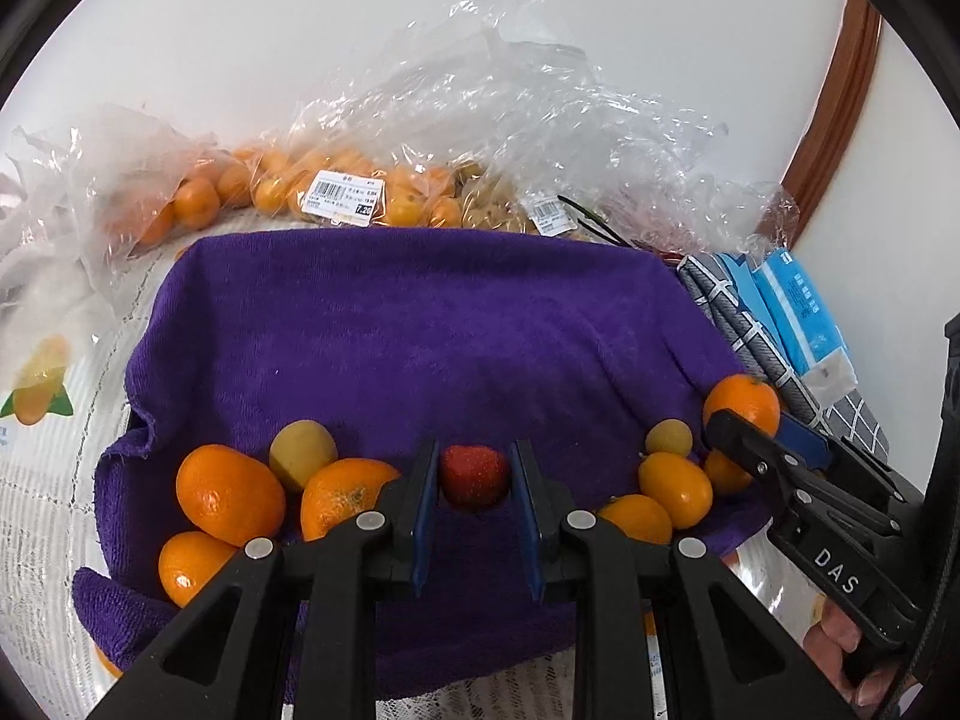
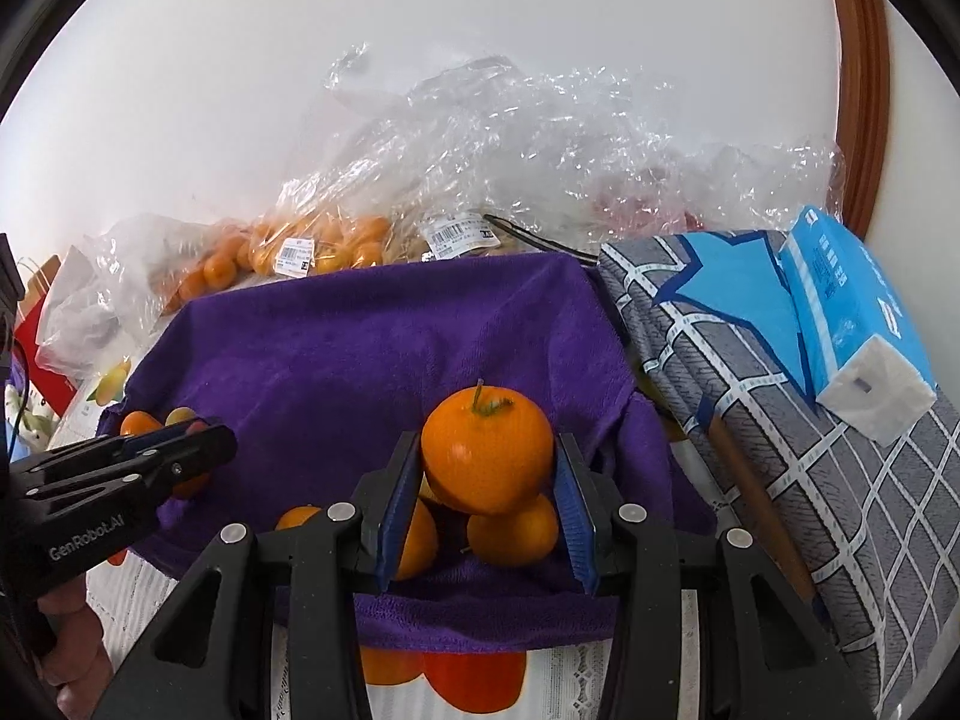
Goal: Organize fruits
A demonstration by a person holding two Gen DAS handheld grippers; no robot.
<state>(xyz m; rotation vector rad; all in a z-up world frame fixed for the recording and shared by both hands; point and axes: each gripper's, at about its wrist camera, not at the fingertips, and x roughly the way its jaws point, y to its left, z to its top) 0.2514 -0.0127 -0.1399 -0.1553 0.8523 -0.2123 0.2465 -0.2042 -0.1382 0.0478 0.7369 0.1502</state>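
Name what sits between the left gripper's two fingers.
A red strawberry sits between the left gripper's fingers above the purple towel, seen in the left wrist view.

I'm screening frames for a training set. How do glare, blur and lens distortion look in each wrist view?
Left wrist view: heavy fisheye bending with dark corners; specular glare on the plastic bags; the strawberry in the left claw is sharp, the left edge soft. Right wrist view: same bending; glare on the bags; the orange in the right claw is crisp.
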